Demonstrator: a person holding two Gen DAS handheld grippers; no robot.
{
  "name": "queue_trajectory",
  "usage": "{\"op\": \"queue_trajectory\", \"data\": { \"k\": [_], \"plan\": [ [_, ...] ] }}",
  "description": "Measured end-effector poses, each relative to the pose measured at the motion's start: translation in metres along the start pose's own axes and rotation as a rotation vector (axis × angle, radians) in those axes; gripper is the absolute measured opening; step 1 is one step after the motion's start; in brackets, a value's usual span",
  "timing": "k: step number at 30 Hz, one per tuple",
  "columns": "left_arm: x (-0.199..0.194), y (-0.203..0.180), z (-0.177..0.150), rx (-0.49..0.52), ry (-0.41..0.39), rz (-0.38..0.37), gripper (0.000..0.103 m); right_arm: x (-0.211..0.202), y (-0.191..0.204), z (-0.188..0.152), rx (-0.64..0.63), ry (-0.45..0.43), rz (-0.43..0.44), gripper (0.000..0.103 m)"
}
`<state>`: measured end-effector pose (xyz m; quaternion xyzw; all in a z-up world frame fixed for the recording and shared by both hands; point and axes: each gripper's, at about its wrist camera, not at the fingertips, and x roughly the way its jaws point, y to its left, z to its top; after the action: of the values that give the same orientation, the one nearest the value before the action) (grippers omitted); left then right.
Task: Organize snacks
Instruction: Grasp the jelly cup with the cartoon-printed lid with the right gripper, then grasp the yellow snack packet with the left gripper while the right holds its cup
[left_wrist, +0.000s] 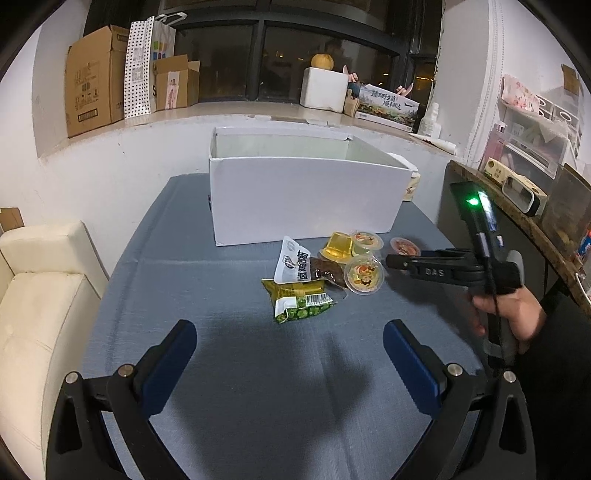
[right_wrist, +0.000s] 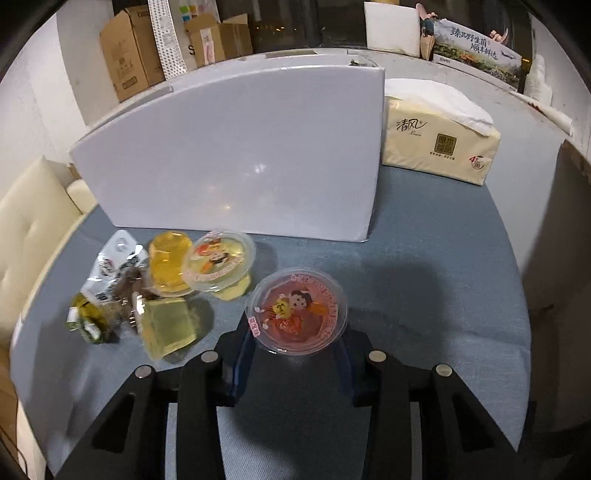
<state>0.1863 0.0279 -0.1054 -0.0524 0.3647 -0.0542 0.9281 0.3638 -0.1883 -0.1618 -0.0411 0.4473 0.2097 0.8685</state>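
The right tongs (right_wrist: 297, 343) are clamping the red jelly cup (right_wrist: 297, 312) on the blue-clothed surface (right_wrist: 424, 280) before the white box (right_wrist: 236, 147), beside the piled snacks (right_wrist: 166, 291), while the left tongs (left_wrist: 290, 354) are hanging apart, holding nothing.

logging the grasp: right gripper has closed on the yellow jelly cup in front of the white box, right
Not quite: the right gripper is closed on the red jelly cup, not a yellow one. The right wrist view shows this; the yellow jelly cups sit apart to the side. It is indeed in front of the white box.
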Motion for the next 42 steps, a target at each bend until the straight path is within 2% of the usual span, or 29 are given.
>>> {"op": "queue_trajectory", "data": {
  "k": [5, 16, 25, 27, 28, 29, 31, 39, 42],
  "plan": [
    [0.026, 0.001, 0.006, -0.014, 0.03, 0.005, 0.103, -0.026, 0.002, -0.014, -0.002, -0.055, 0.011, 0.042],
    [0.113, -0.011, 0.019, -0.012, 0.139, 0.095, 0.103, -0.099, 0.015, -0.05, 0.039, -0.163, 0.079, 0.042],
    [0.136, -0.012, 0.024, 0.016, 0.171, 0.125, 0.103, -0.116, 0.01, -0.058, 0.067, -0.192, 0.094, 0.042],
    [0.141, -0.011, 0.025, 0.013, 0.191, 0.12, 0.098, -0.117, 0.011, -0.058, 0.07, -0.194, 0.097, 0.042],
    [0.141, -0.012, 0.027, 0.023, 0.186, 0.129, 0.085, -0.118, 0.011, -0.058, 0.07, -0.197, 0.099, 0.042],
    [0.14, -0.012, 0.027, 0.038, 0.172, 0.122, 0.062, -0.118, 0.012, -0.058, 0.07, -0.199, 0.101, 0.042],
    [0.137, -0.013, 0.029, 0.041, 0.169, 0.143, 0.061, -0.119, 0.014, -0.059, 0.071, -0.201, 0.104, 0.042],
    [0.121, -0.008, 0.028, 0.035, 0.151, 0.106, 0.059, -0.121, 0.022, -0.06, 0.068, -0.205, 0.112, 0.042],
    [0.099, -0.008, 0.024, 0.041, 0.123, 0.094, 0.059, -0.123, 0.023, -0.061, 0.072, -0.21, 0.117, 0.042]
  ]
}}
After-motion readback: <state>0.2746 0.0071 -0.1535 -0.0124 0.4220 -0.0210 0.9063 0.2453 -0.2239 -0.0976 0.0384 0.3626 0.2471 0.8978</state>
